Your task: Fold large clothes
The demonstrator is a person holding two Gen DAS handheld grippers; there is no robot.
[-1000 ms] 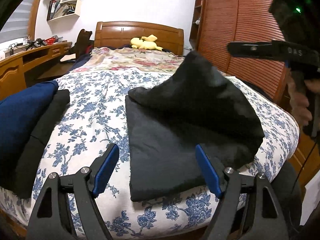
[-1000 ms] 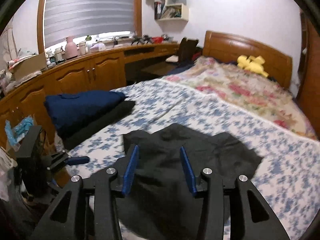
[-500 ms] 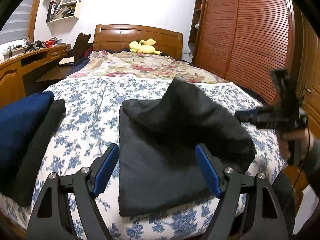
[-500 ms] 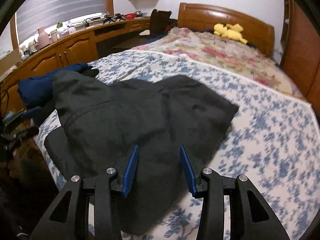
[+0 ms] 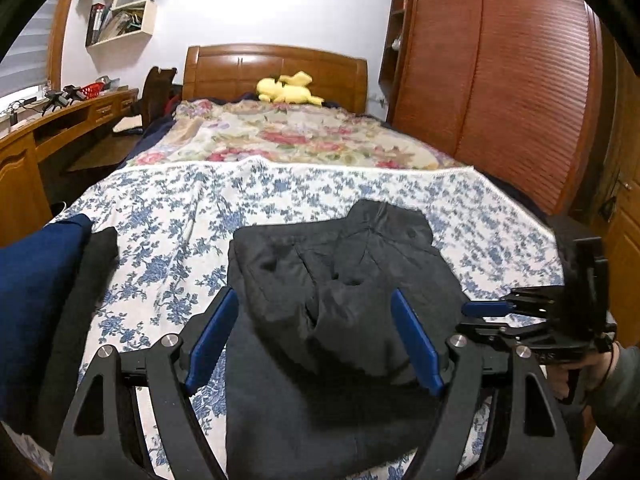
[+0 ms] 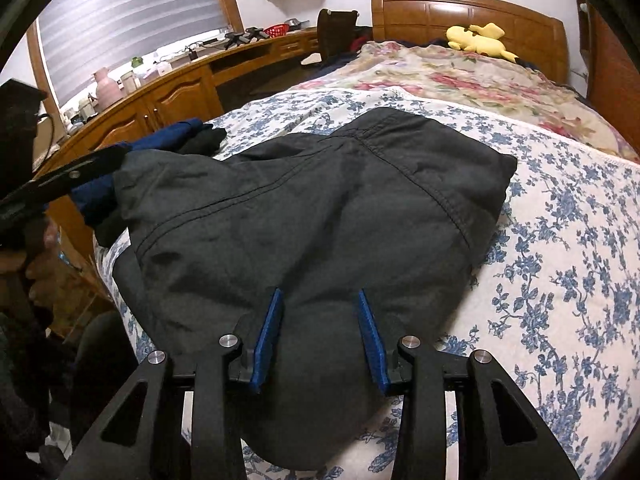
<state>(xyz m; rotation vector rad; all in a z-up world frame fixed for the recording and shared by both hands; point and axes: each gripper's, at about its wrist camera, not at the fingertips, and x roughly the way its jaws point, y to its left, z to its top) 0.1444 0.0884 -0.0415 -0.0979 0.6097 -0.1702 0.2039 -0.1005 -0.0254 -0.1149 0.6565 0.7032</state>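
From my left wrist camera, my left gripper [image 5: 314,340] was spread wide, its blue pads hovering above the near part of the dark garment [image 5: 340,304] without pinching anything. The garment lay on the blue-flowered bed cover [image 5: 172,216] near the foot of the bed, folded into a rough rectangle, with an upper layer doubled over it and bunched into soft ridges toward the far end. A seam and a small button-like dot showed on that top layer. To the left sat a folded navy piece [image 5: 36,280] on top of another black piece [image 5: 84,300]. At the right edge my right gripper [image 5: 486,314] pointed in toward the garment's side; from here I could not tell whether it held cloth.

From my right wrist camera, my right gripper [image 6: 320,336] had its pads partly apart, and the dark garment [image 6: 320,208] bulged up between them, though I could not tell if they pinched it. The cloth looked charcoal, with stitched seams running across it, and its far corner [image 6: 508,164] lay flat on the bed cover [image 6: 560,240]. The yellow plush toy [image 6: 478,40] rested by the headboard.
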